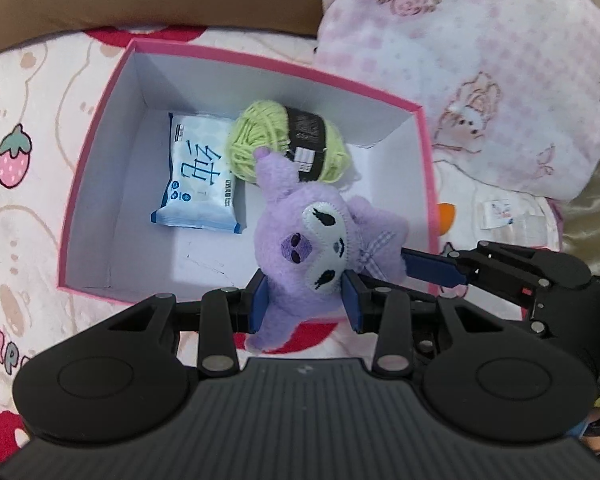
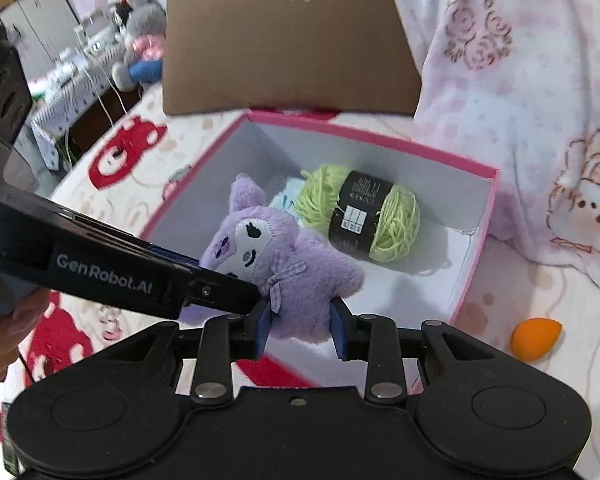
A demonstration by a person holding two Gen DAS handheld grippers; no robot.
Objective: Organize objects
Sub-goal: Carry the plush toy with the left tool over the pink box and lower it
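A purple plush toy hangs over the near edge of a pink box with a white inside. My left gripper is shut on the plush's head. My right gripper is shut on the plush's body, and its blue fingers also reach in from the right in the left wrist view. The left gripper shows from the side in the right wrist view. Inside the box lie a green yarn ball and a blue-white packet.
An orange egg-shaped sponge lies on the bed right of the box. A pink patterned blanket is heaped at the back right. A brown cardboard box stands behind the pink box. A cluttered table stands far left.
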